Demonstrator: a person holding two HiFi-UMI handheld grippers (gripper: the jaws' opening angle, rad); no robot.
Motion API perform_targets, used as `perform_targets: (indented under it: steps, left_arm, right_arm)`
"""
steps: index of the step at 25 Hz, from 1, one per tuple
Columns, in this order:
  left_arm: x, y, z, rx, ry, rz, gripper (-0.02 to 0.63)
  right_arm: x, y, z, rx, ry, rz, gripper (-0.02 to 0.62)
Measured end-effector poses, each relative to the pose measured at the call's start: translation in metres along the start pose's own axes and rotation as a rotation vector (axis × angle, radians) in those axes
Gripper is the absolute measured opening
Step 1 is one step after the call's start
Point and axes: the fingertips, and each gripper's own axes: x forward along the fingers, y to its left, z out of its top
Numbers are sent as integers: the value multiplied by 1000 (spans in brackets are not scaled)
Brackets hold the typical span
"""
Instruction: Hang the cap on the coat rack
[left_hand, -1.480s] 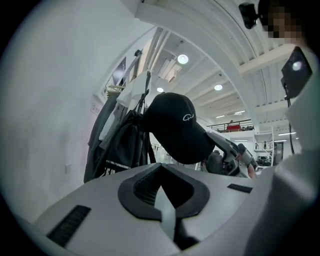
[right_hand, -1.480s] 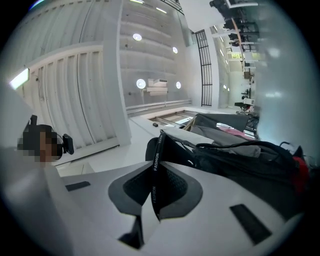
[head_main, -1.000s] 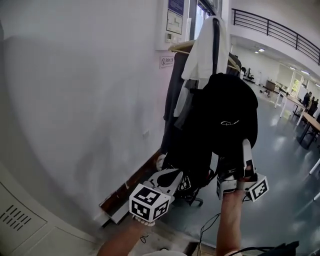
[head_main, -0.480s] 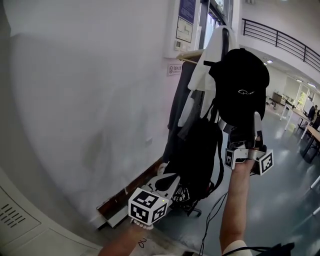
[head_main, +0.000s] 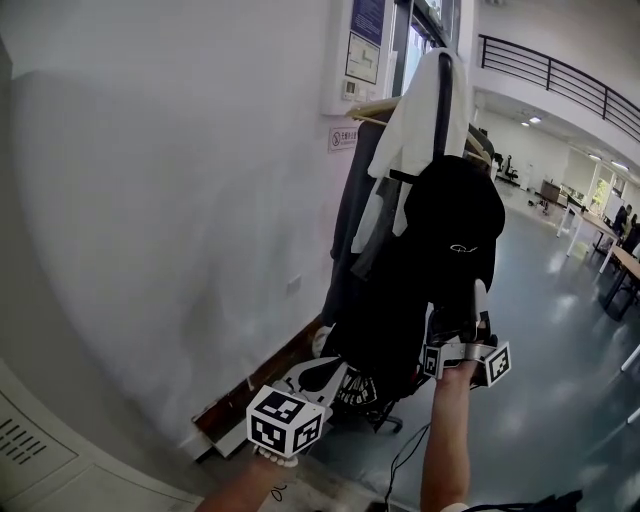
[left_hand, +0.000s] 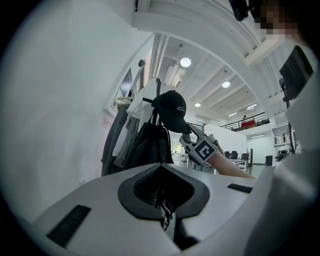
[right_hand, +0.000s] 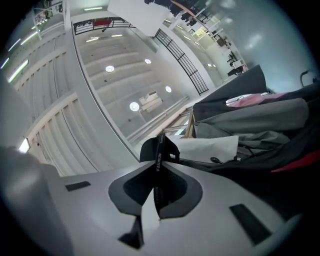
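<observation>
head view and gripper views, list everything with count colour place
cap: one, black, held up before the rack
coat rack: one, wooden arm, against the white wall
white garment: one, draped over the rack's top
grey coat: one, rack's left side
backpack: one, black, low on the rack
wall notices: a few, pale, beside the rack
left gripper: one, white, shut, empty, low near the wall
right gripper: one, white, shut on the cap
</observation>
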Motion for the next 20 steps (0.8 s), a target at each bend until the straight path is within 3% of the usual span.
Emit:
perform_targets:
  steps: [8,15,20]
  left_arm:
    - [-5,-17,-14,-25,29,-33,3]
    - [-14,-25,-13,-32,17,-45,3]
    - [-28,-24,-12,-65,-4,-34,3]
  right_arm:
    - [-42,-7,-17,-42,18,-68,20]
    - [-45,-11,-37,-148,94,-137,26]
    - [-47,-20,-40,-196,103,-236,88]
